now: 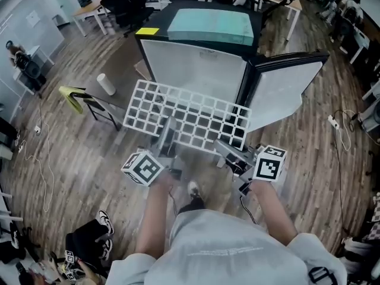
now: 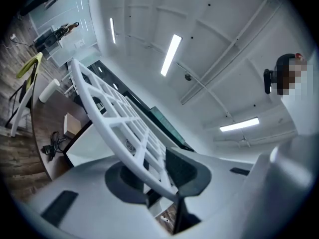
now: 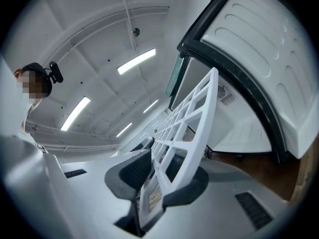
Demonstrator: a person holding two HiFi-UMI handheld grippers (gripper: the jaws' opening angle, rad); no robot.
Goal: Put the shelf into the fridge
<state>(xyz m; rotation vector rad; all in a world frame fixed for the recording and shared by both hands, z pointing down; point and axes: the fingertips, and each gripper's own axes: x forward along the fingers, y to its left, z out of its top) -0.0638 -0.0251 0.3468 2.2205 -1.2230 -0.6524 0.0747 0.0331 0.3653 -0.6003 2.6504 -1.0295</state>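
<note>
A white grid shelf (image 1: 187, 119) hangs level in front of the open fridge (image 1: 196, 70), whose door (image 1: 284, 86) stands swung out to the right. My left gripper (image 1: 168, 135) is shut on the shelf's near edge at the left, and my right gripper (image 1: 227, 149) is shut on the same edge at the right. In the left gripper view the shelf (image 2: 112, 116) runs away from the left gripper (image 2: 158, 177), its rim pinched between the dark pads (image 2: 185, 172). In the right gripper view the shelf (image 3: 192, 116) stands edgewise in the right gripper (image 3: 159, 178), pointing towards the fridge door (image 3: 264, 49).
A yellow-topped black stand (image 1: 76, 97) and a white cylinder (image 1: 106, 84) are on the wooden floor left of the fridge. Shoes (image 1: 104, 221) and a bag lie at the lower left. Desks and chairs line the back of the room. A teal panel (image 1: 211, 25) lies on the fridge's top.
</note>
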